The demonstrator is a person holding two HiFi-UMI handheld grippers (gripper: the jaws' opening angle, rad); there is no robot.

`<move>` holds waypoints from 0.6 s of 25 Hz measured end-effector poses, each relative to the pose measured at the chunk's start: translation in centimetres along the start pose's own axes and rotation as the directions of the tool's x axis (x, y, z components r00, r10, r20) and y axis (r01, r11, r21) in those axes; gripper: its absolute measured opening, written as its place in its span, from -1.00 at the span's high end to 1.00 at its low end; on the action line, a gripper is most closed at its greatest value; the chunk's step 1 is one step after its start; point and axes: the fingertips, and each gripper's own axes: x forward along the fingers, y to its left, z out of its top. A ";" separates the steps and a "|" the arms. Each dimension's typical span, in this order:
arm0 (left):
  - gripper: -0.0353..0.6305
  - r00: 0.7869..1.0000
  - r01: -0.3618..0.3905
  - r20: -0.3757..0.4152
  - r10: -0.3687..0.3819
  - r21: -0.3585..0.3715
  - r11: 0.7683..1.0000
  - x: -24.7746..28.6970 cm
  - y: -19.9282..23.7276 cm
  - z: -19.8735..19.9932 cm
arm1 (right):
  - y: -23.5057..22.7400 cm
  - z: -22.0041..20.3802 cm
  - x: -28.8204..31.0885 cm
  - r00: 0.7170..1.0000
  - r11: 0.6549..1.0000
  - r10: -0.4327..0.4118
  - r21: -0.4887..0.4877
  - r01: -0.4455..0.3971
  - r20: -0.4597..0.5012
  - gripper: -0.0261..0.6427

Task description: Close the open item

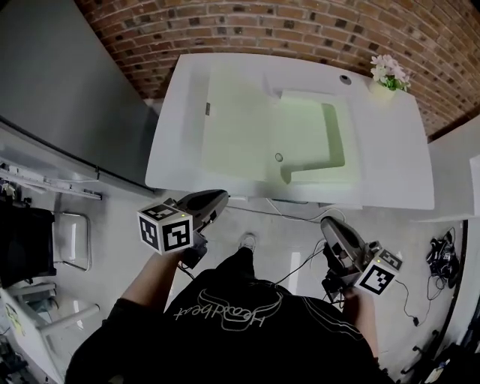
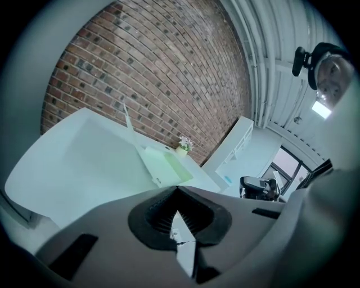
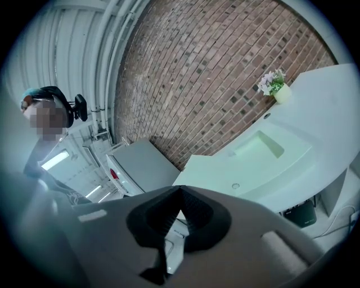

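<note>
item: white counter with raised cover panel, closing not yet begun

location. a white counter (image 1: 394, 161) is set against a brick wall (image 1: 262, 22). a recessed basin (image 1: 311, 139) is sunk into it. just left of the basin a thin white cover panel (image 1: 236, 120) is seen; in the left gripper view the cover panel (image 2: 128, 121) stands up on edge, so it is judged to be the open item.

grippers. 2 are held low, short of the counter's front edge and well apart from the panel. the left gripper (image 1: 217, 199) (image 2: 178, 188) is seen with its jaws pressed together at the tips and nothing pinched. the right gripper (image 1: 330, 225) (image 3: 180, 190) is likewise pressed together and empty.

condition. nothing is touched; the panel is judged still to be lowered.

hazards.
1. with jaws together the panel can only be pushed; a tip may slide off the thin edge.
2. once tipped past upright, the panel may drop and slam onto the basin if it is not guided down.
3. cables (image 1: 283, 213) lie on the floor under the front edge; a foot may be caught in the approach.
4. the flower pot (image 1: 390, 73) at the far right corner is well apart and judged low risk.
</note>
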 end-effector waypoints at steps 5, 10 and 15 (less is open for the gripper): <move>0.89 1.000 -0.019 -0.018 0.019 -0.008 1.000 0.6 2.7 0.3 | -1.0 0.6 2.0 1.000 1.000 -0.001 0.017 0.001 -0.016 0.91; 0.89 0.999 -0.037 -0.030 0.036 -0.010 0.999 1.2 4.8 1.0 | -2.1 1.6 3.1 1.000 0.999 -0.016 0.034 0.016 -0.014 0.91; 0.89 0.999 -0.050 -0.011 0.050 -0.011 0.999 1.6 6.3 2.9 | -2.6 2.2 4.3 1.000 0.999 -0.023 0.038 0.023 -0.015 0.91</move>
